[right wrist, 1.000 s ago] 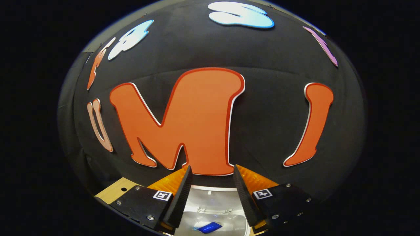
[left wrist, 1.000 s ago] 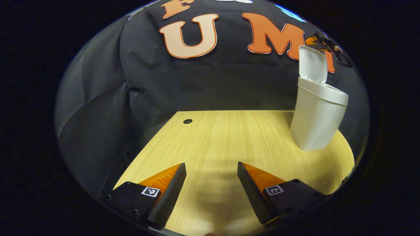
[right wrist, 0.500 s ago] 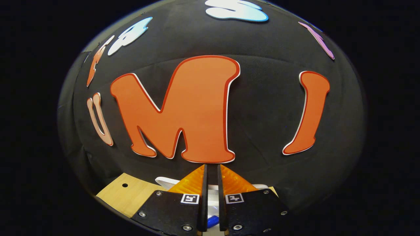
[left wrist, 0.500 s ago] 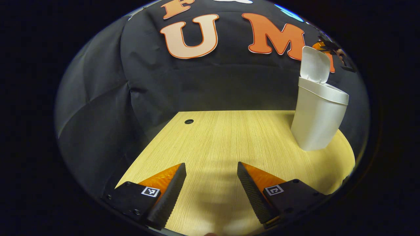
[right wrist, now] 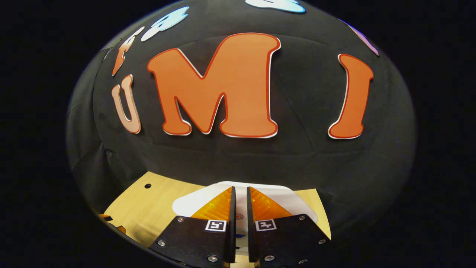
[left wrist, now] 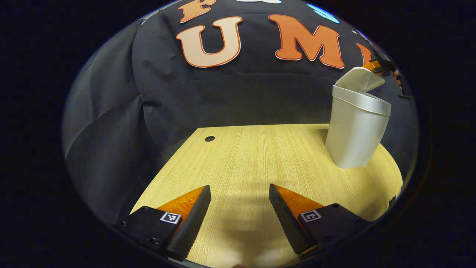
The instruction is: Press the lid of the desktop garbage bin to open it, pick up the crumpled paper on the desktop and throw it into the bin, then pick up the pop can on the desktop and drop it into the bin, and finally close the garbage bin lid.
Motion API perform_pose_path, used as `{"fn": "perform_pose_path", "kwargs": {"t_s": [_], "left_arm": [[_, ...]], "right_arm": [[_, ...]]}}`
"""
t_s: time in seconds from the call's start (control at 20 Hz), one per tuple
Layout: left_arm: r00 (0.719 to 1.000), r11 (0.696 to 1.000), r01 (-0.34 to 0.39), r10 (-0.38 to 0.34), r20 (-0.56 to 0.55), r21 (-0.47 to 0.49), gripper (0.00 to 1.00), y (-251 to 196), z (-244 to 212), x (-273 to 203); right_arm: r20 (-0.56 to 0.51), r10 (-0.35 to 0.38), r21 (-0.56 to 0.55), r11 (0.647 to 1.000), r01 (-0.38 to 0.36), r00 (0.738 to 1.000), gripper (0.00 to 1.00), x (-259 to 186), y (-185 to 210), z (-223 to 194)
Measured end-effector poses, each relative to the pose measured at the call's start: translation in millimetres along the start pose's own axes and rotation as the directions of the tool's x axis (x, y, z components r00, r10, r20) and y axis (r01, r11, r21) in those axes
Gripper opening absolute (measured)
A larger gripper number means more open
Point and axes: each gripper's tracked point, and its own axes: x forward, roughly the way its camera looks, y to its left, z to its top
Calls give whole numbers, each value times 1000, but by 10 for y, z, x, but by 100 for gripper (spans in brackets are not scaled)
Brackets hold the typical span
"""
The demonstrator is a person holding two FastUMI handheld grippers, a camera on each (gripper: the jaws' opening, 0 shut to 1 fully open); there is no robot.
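We see the white garbage bin standing at the table's far right, its lid tilted partly open, the right gripper directly over it with jaws clenched on nothing. Our left gripper hovers released above bare wood. We make out no legible labels.
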Motion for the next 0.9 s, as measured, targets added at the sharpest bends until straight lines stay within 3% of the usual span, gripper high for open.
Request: {"fn": "perform_pose_path", "kwargs": {"t_s": [0.45, 0.5, 0.6, 0.9], "left_arm": [[1000, 1000, 11, -11, -5, 20, 100, -12, -14, -6], [1000, 1000, 12, -12, -8, 23, 95, -12, -17, -4], [1000, 1000, 16, -15, -15, 27, 100, -13, -30, -12], [999, 999, 32, -31, -26, 43, 100, -25, -52, -20]], "right_arm": [[-55, 4, 8, 1000, -4, 998, 14, -100, 81, -517], [-62, 3, 12, 1000, -2, 998, 14, -137, 80, -595], [-70, -2, 8, 1000, 3, 998, 14, -204, 67, -698], [-21, -19, 43, 999, 19, 1000, 14, -222, 55, -750]]}}
